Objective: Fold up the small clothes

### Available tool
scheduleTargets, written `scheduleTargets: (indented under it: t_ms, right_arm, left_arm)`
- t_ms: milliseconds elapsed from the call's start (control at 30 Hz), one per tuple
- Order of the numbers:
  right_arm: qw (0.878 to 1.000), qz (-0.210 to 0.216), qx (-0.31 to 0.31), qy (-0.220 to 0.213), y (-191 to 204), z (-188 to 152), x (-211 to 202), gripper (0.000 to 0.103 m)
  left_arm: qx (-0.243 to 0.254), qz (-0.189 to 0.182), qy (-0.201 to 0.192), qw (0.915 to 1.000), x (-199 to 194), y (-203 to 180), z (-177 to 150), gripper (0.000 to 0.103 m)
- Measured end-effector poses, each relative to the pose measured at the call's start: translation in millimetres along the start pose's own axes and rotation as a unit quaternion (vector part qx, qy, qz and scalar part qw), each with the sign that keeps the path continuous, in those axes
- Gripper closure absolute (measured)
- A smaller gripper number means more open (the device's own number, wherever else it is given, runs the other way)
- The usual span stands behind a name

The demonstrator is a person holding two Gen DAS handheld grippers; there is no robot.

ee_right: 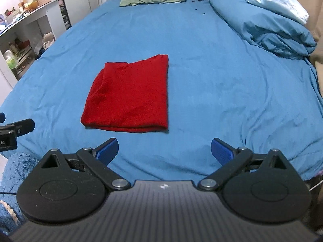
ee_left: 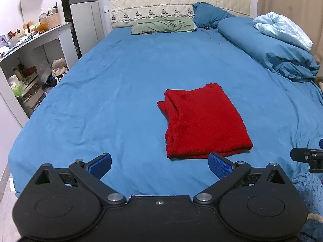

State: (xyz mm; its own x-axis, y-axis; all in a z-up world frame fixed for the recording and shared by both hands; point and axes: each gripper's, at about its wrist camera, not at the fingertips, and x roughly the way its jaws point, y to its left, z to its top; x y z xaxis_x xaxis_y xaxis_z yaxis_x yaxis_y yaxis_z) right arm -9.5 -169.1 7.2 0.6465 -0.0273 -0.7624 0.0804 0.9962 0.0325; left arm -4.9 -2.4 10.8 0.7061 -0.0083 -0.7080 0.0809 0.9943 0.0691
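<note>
A red garment (ee_left: 203, 121) lies folded into a neat rectangle on the blue bed sheet (ee_left: 121, 84), near the foot of the bed. It also shows in the right wrist view (ee_right: 131, 94). My left gripper (ee_left: 159, 164) is open and empty, held just short of the garment's near edge. My right gripper (ee_right: 164, 151) is open and empty, a little back from the garment's near right corner. Each gripper's tip shows at the edge of the other's view.
A rolled blue duvet (ee_left: 268, 46) with a light blue cloth (ee_left: 282, 30) lies along the bed's right side. A green pillow (ee_left: 161, 25) and a blue pillow (ee_left: 210, 13) sit at the headboard. A cluttered white shelf (ee_left: 34, 60) stands left of the bed.
</note>
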Motion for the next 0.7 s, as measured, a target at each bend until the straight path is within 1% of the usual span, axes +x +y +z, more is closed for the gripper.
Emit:
scheduleTargets:
  t_ms: [333,700]
  right_arm:
    - [1.0,-0.002,0.002,-0.006,1,-2,-6,0.0]
    - [1.0,-0.004,0.004,-0.007,-1,-1,-7,0.0]
  left_arm:
    - [0.005,0.0,-0.006,1.0,-4,-8,0,0.0]
    - [0.007,-0.003,-0.012,0.9999,-6,-9,-1,0.0]
